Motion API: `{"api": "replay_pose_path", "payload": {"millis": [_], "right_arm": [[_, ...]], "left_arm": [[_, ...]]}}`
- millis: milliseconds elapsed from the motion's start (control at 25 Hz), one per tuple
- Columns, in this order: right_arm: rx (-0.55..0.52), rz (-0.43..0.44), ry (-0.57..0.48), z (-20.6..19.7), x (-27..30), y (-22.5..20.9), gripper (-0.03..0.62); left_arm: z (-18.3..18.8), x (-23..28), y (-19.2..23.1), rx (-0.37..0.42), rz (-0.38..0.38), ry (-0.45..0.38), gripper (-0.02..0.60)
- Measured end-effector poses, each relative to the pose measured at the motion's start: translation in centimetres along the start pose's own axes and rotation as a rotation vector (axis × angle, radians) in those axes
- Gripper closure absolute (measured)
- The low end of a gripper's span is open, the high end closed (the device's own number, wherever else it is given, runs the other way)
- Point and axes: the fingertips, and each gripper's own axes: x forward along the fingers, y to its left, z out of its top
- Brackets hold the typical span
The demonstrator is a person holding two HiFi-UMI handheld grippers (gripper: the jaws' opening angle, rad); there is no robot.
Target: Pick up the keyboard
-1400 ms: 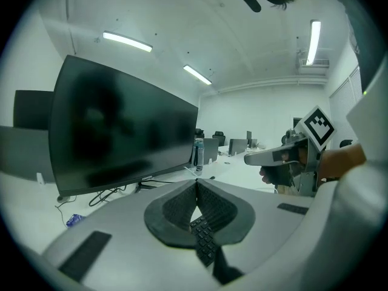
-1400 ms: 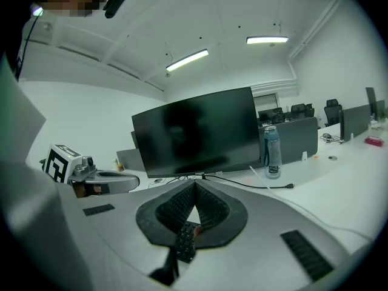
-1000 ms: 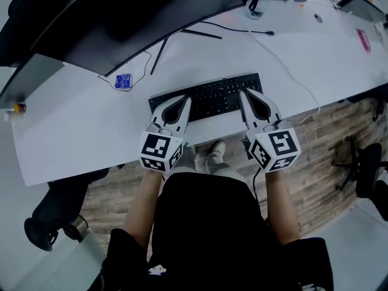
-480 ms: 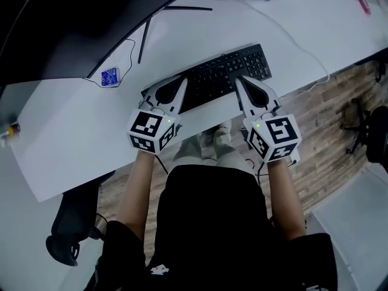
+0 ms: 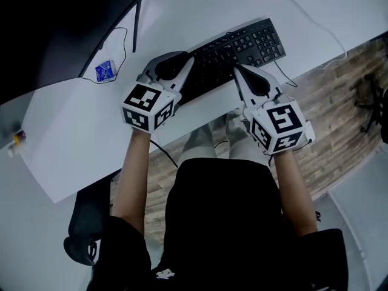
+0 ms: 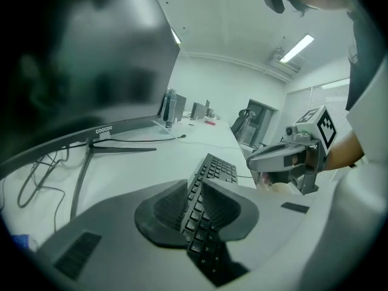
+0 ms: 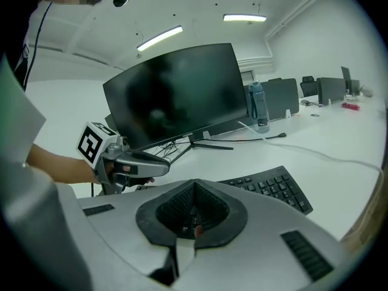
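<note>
A black keyboard (image 5: 245, 44) lies on the white desk (image 5: 73, 138), close to its front edge. My left gripper (image 5: 190, 60) reaches over the keyboard's left end. Its jaws are opening: in the left gripper view a narrow gap (image 6: 195, 183) shows keys (image 6: 215, 168) running away beneath, and nothing is pinched. My right gripper (image 5: 235, 68) touches down near the middle of the front edge. Its jaws (image 7: 194, 182) meet at the tips, and the keyboard (image 7: 273, 187) stretches off to the right behind them. Each gripper view also catches the other gripper (image 6: 285, 159) (image 7: 130, 159).
A large curved monitor (image 5: 60, 17) stands behind the keyboard on thin legs, with cables (image 5: 124, 41) beneath it. A small blue packet (image 5: 104, 71) lies left of the keyboard. A white cord (image 5: 315, 23) runs off the desk's right edge. A water bottle (image 7: 256, 105) stands far back.
Both grippers have sunk toward the desk. The left one has slid onto the keyboard's left end and its jaws have parted slightly. The head view has tipped further down.
</note>
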Motion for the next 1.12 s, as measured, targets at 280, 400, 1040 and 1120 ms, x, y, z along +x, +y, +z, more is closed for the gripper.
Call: {"api": "replay_pose_path", "payload": {"millis": [280, 400, 1040, 1120], "right_arm": [[0.005, 0.01, 0.035, -1.7, 0.4, 0.0, 0.589], [0.011, 0.007, 0.043, -2.1, 0.3, -0.4, 0.589], [0.01, -0.002, 0.086, -4.6, 0.3, -0.5, 0.589], [0.012, -0.001, 0.087, -4.7, 0.4, -0.5, 0.589]], "left_arm": [[-2.5, 2.1, 0.6, 0.039, -0.126, 0.153, 0.384], [-3.4, 3.0, 0.5, 0.099, -0.18, 0.249, 0.353], [-8.1, 5.2, 0.9, 0.108, -0.467, 0.663, 0.322], [-8.2, 5.3, 1.0, 0.109, -0.476, 0.678, 0.322]]}}
